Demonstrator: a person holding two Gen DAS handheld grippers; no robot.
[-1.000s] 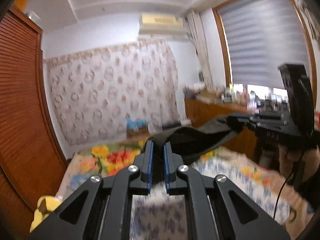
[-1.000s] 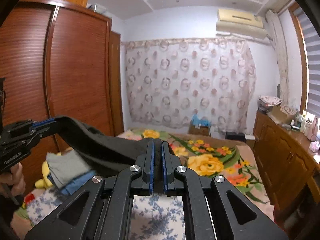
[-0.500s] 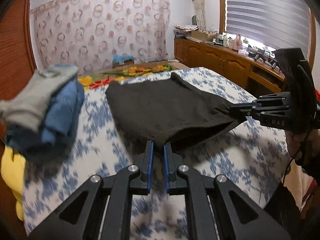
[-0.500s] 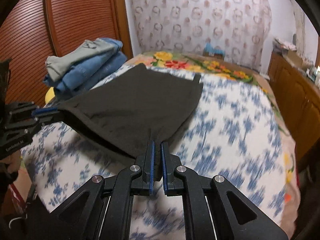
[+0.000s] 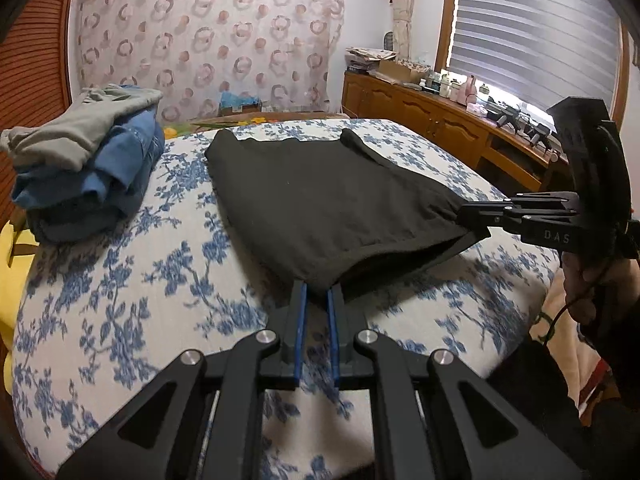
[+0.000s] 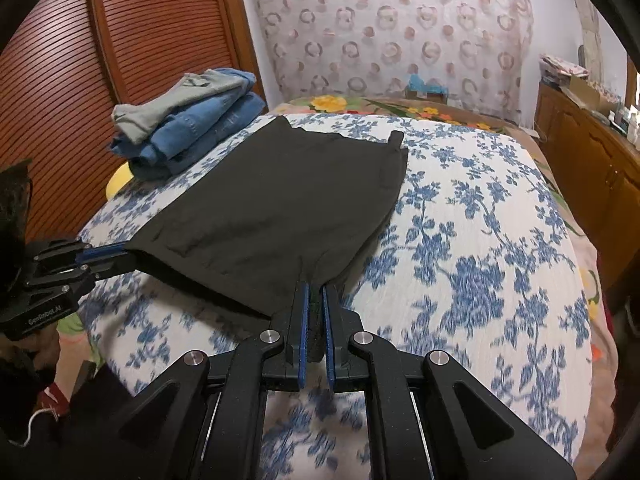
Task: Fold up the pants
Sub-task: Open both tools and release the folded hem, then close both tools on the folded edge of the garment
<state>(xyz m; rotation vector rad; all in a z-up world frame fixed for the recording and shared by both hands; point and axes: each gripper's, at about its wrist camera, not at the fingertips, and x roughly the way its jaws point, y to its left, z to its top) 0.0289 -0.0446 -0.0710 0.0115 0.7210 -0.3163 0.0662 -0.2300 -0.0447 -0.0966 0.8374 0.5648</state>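
Black pants (image 5: 320,196) lie spread over the blue-flowered bed cover (image 5: 120,280), far end flat, near edge lifted slightly. My left gripper (image 5: 317,292) is shut on the near left corner of the pants. My right gripper (image 6: 315,292) is shut on the near right corner (image 6: 280,208). In the left wrist view the right gripper (image 5: 476,216) shows at the right, pinching the cloth. In the right wrist view the left gripper (image 6: 116,256) shows at the left, also pinching the edge. The edge between them sags a little.
A stack of folded clothes, grey on blue denim (image 5: 88,160), sits at the bed's far left (image 6: 188,120). A wooden wardrobe (image 6: 120,40) stands left of the bed. A wooden dresser (image 5: 440,124) with small items runs along the right wall. A yellow item (image 5: 12,264) lies at the left bed edge.
Both grippers came down from high in the air, laying the black pants onto the bed. Since half a second ago they lowered a little more and the cloth lies flatter.
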